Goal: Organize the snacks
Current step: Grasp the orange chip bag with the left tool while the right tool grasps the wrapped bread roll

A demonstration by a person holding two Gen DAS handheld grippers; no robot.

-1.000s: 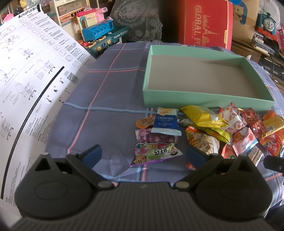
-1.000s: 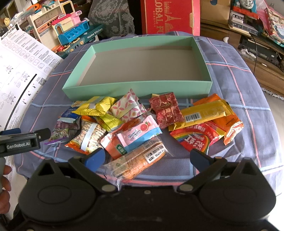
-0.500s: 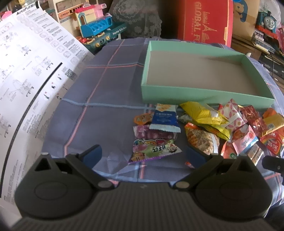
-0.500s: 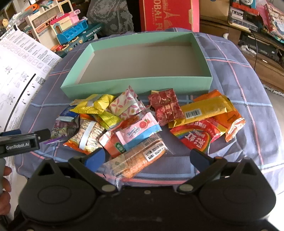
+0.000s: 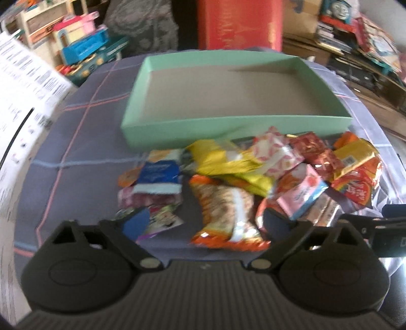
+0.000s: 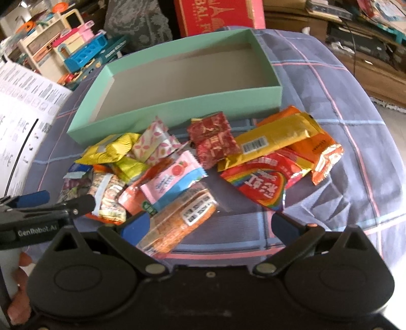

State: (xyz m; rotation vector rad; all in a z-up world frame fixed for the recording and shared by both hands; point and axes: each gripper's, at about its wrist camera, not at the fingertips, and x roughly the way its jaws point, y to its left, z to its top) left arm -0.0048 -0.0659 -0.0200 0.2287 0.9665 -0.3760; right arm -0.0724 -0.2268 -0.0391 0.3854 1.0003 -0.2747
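An empty mint-green box [image 5: 228, 127] [image 6: 177, 109] sits on the plaid tablecloth. Several snack packets lie in a pile in front of it. My left gripper [image 5: 203, 223] is open, low over the near left of the pile, with an orange-edged cracker packet [image 5: 225, 213] between its fingers. It also shows at the left of the right wrist view [image 6: 50, 203]. My right gripper [image 6: 208, 223] is open, with a clear-wrapped orange biscuit pack [image 6: 177, 218] between its fingers. A rainbow red packet [image 6: 264, 185] and a gold bar [image 6: 271, 142] lie just ahead.
A white instruction sheet [image 5: 22, 101] [image 6: 22, 121] stands along the left. Toy sets [image 6: 83, 50] and a red carton [image 6: 218, 12] crowd the far side behind the box. The table edge drops off at the right [image 6: 380, 152].
My left gripper has swung right and forward over the snack pile; its view is blurred. My right gripper has moved closer to the pile and turned slightly.
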